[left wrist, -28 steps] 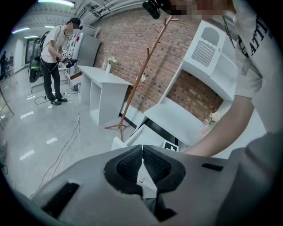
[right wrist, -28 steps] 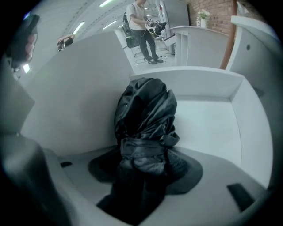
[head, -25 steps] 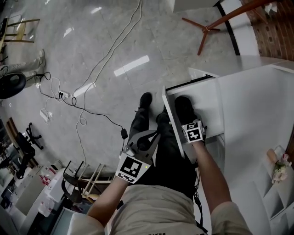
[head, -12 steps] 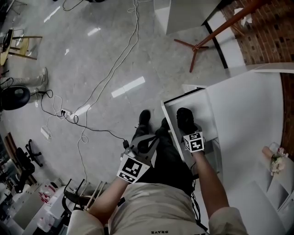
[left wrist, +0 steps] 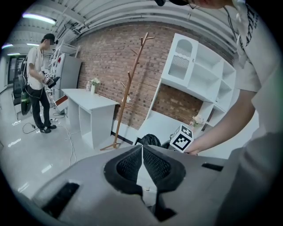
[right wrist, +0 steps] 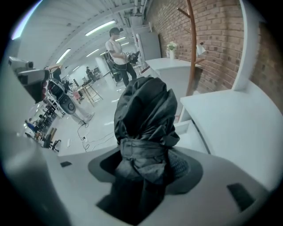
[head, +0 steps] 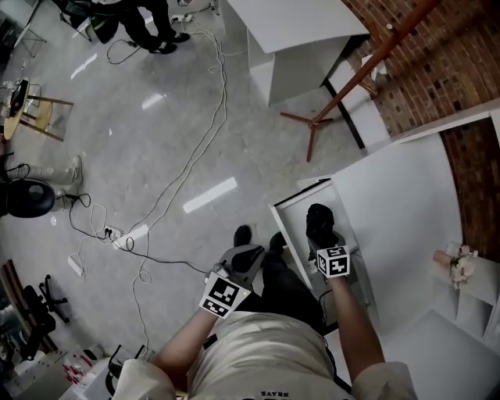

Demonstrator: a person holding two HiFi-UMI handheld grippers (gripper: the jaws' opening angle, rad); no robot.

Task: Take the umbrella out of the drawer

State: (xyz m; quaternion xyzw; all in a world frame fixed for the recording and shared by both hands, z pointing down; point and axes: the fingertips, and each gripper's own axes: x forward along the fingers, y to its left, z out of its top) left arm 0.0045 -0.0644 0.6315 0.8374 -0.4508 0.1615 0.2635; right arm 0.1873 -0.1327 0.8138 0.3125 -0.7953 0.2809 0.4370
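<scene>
A black folded umbrella [right wrist: 146, 119] stands upright between the jaws of my right gripper [right wrist: 148, 165], which is shut on its lower part. In the head view the umbrella [head: 319, 223] sits over the open white drawer [head: 286, 230] of the cabinet, just ahead of the right gripper [head: 323, 244]. I cannot tell whether its tip is above the drawer rim. My left gripper [head: 241, 259] hangs left of the drawer over the person's legs. Its jaws are shut with nothing between them [left wrist: 142, 149]. From the left gripper view the umbrella [left wrist: 150, 140] shows just beyond the jaw tips.
The white cabinet top [head: 391, 195] runs right of the drawer, with flowers [head: 457, 266] on a shelf. A wooden coat stand [head: 344, 90] and a white desk [head: 289, 31] stand beyond. Cables [head: 180, 187] and a power strip [head: 129, 237] lie on the floor; a person [head: 148, 19] stands far off.
The head view has drawn back and swung forward, so more of the room shows. The right gripper still holds the umbrella over the drawer; the left gripper stays beside it.
</scene>
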